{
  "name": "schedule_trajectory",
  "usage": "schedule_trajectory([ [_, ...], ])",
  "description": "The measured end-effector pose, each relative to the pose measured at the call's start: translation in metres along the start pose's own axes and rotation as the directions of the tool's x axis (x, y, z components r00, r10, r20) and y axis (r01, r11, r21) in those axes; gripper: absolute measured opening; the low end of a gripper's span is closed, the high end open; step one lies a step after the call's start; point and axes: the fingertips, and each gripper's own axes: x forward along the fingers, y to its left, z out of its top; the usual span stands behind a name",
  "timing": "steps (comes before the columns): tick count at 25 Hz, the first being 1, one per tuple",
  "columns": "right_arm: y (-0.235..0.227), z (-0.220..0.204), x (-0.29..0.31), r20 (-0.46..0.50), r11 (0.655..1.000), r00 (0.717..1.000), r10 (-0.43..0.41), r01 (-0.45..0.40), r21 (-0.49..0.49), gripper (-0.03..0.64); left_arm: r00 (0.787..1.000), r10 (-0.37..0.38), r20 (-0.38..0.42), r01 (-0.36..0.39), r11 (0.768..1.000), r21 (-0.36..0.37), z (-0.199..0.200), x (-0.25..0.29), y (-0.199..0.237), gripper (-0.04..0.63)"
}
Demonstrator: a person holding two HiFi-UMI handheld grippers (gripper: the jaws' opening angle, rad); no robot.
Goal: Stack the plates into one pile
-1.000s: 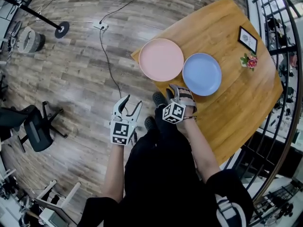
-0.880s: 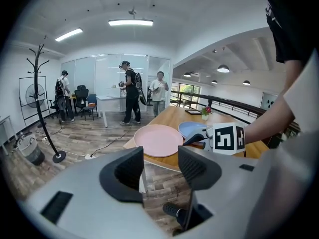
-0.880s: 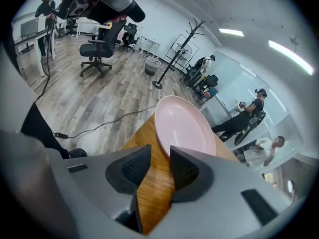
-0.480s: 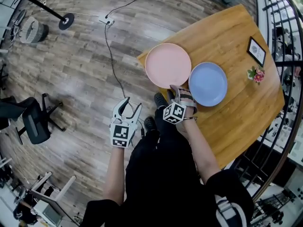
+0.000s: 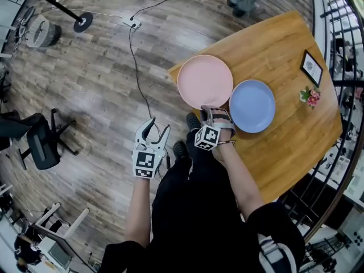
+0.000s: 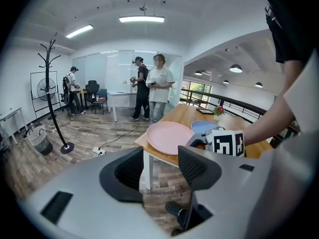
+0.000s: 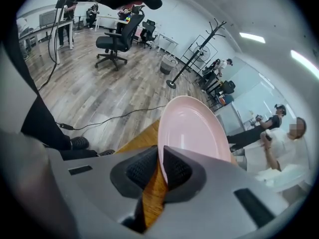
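A pink plate (image 5: 205,80) and a blue plate (image 5: 252,106) lie side by side on the wooden table (image 5: 284,138). My right gripper (image 5: 211,114) is at the pink plate's near rim. In the right gripper view its jaws (image 7: 160,166) have just been closing and now pinch that rim of the pink plate (image 7: 192,128), with a pad on each face. My left gripper (image 5: 153,131) hangs over the floor left of the table, open and holding nothing. In the left gripper view the empty left gripper (image 6: 159,169) points towards the pink plate (image 6: 172,136) and the blue plate (image 6: 203,127).
A picture frame (image 5: 312,68) and a small flower bunch (image 5: 309,95) sit at the table's far right. A railing runs past the table's right edge. A cable (image 5: 136,67) crosses the wooden floor, an office chair (image 5: 40,147) stands at left, and people (image 6: 159,86) stand beyond the table.
My right gripper has dropped onto the pink plate's near rim and its jaws have narrowed around it. The left gripper has shifted only slightly. Both plates lie where they were.
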Motion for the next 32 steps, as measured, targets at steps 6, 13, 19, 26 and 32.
schedule_trajectory([
  [6, 0.005, 0.010, -0.001, -0.001, 0.994, 1.000, 0.021, -0.021, -0.105, 0.024, 1.000, 0.013, 0.003, -0.013, 1.000, -0.009, 0.002, -0.006, 0.003, 0.232],
  [13, 0.012, 0.011, 0.000, -0.006, 0.990, 1.000, 0.024, -0.024, -0.141, 0.023, 0.999, 0.030, 0.013, -0.030, 0.999, -0.010, -0.003, -0.017, 0.005, 0.232],
  [19, 0.008, 0.022, -0.009, -0.002, 0.988, 1.000, 0.008, -0.008, -0.155, 0.023, 0.999, 0.033, 0.021, -0.033, 0.999, -0.004, -0.002, -0.030, 0.008, 0.232],
  [26, 0.007, 0.027, -0.026, -0.002, 0.986, 0.999, -0.052, 0.051, -0.161, 0.025, 0.999, 0.022, 0.041, -0.023, 0.999, 0.022, -0.002, -0.051, 0.006, 0.232],
  [32, 0.005, 0.015, -0.047, -0.015, 0.981, 0.995, -0.103, 0.099, -0.167, 0.026, 0.999, -0.006, 0.035, 0.004, 0.999, 0.052, -0.012, -0.065, -0.008, 0.232],
])
